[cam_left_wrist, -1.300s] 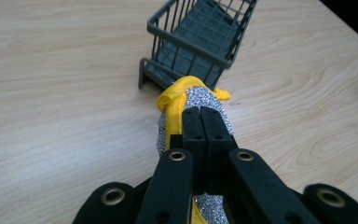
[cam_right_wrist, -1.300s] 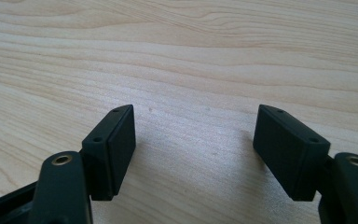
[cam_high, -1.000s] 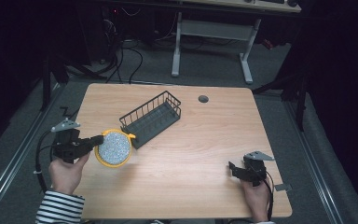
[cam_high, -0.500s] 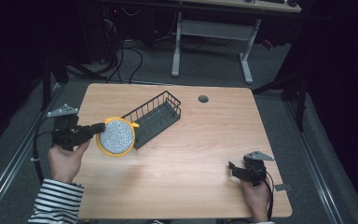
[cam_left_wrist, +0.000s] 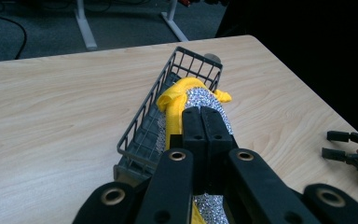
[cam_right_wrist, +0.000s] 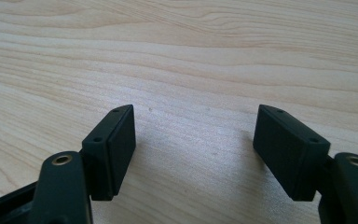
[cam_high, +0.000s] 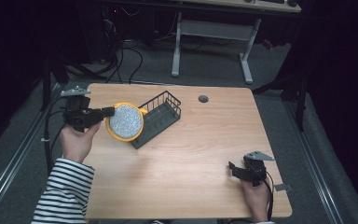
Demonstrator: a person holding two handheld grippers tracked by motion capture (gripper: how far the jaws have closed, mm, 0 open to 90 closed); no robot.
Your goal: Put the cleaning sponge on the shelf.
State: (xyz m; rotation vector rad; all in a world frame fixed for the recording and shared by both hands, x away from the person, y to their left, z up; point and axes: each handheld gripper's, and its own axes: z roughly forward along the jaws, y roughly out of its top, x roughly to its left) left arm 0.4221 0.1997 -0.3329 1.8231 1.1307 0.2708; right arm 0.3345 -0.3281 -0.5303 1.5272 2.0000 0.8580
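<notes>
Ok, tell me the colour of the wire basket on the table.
Dark grey wire basket, clearest in the left gripper view.

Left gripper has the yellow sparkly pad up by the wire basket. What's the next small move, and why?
Probably carry the pad a little further over the basket, then lower it. The left gripper is shut on its edge, and it hangs above the basket's near end, not yet inside.

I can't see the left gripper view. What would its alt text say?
Two black jaws of the left gripper are shut on a round pad, silver-glittery with yellow trim, held over a dark wire basket on a wooden table. The right gripper rests far right.
</notes>
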